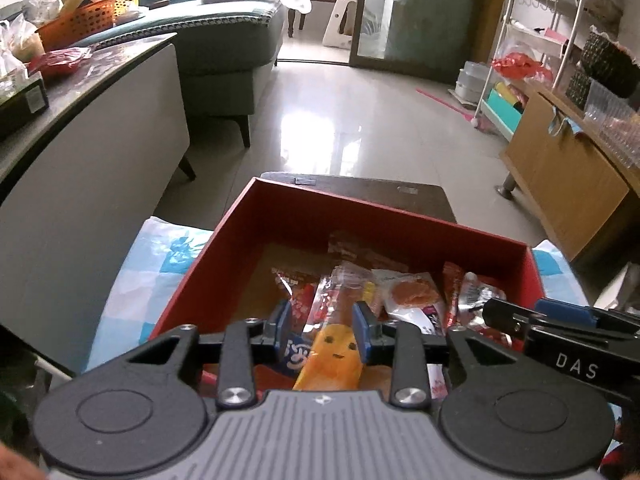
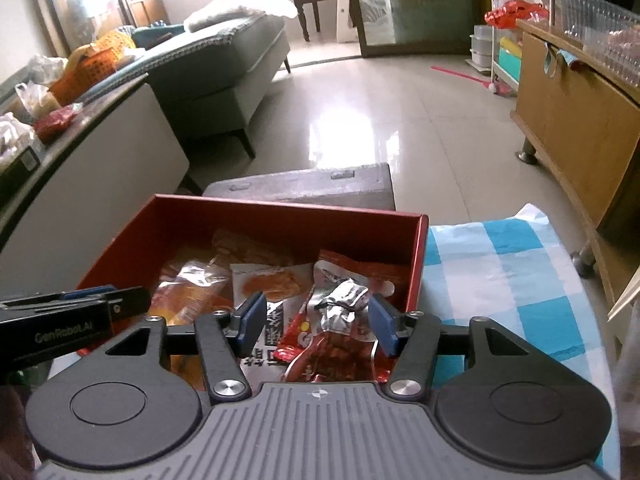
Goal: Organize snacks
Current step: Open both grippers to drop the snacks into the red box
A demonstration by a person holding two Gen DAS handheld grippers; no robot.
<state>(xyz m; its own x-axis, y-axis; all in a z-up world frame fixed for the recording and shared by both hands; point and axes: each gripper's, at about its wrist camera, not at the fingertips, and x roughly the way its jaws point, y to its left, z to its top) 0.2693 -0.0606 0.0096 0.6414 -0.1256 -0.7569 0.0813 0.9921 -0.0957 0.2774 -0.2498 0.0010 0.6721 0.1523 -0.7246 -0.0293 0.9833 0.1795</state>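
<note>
Both claws hang over the near end of a red box (image 1: 248, 236) that sits on a counter with a blue-and-white checked cloth (image 2: 504, 264). The left claw (image 1: 322, 330) is parted a little, its blue pads flanking an orange packet with a face (image 1: 334, 356); whether the pads still press it I cannot tell. The right claw (image 2: 316, 322) is spread wider, a crinkled red-and-silver packet (image 2: 336, 320) between its pads, untouched. More snack packets (image 2: 264, 284) lie in the box.

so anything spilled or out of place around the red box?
Nothing spilled. The snack packets lie loosely heaped inside the red box; none show on the blue-checked cloth beside it. One foil packet looks crumpled.
</note>
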